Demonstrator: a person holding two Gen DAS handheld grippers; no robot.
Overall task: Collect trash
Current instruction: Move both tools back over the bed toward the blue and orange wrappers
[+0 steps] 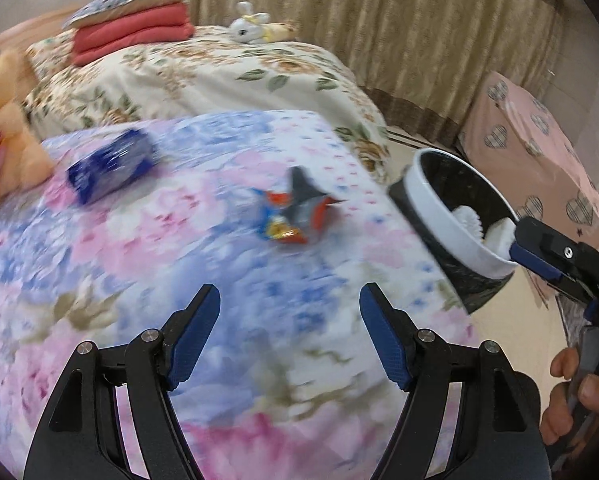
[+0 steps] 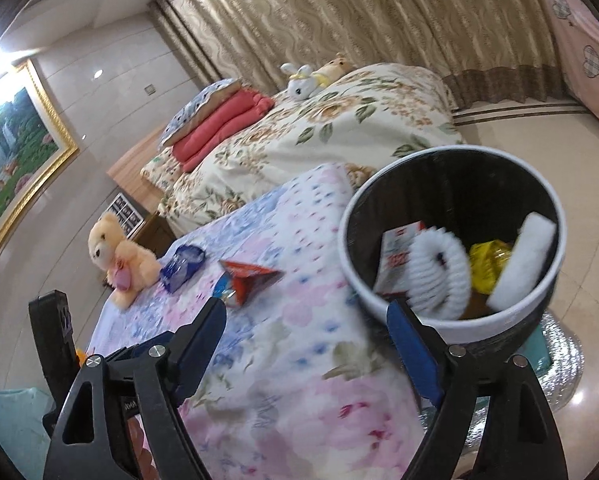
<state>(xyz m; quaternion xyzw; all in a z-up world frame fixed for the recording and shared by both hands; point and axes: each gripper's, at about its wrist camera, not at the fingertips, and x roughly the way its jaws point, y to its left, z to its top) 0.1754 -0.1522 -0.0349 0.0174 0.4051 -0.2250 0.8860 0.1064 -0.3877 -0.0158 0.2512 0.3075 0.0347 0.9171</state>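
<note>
A crumpled red, blue and grey snack wrapper (image 1: 295, 210) lies on the floral bedspread (image 1: 179, 280); it also shows in the right wrist view (image 2: 245, 280). My left gripper (image 1: 289, 332) is open and empty, hovering above the bedspread short of the wrapper. A white-rimmed black trash bin (image 1: 451, 216) hangs at the bed's right edge. In the right wrist view the bin (image 2: 451, 240) holds white pieces, a yellow wrapper (image 2: 487, 264) and a red-and-white packet. My right gripper (image 2: 307, 328) stands open, its right finger (image 2: 411, 344) at the bin's rim; the left wrist view shows it at the rim (image 1: 515, 248).
A blue tissue pack (image 1: 111, 166) and a peach teddy bear (image 1: 3, 136) lie on the bedspread to the left. A second bed (image 1: 219, 72) with red folded blankets and a white plush rabbit stands behind. Curtains, a pink covered box (image 1: 539, 160) and tiled floor are on the right.
</note>
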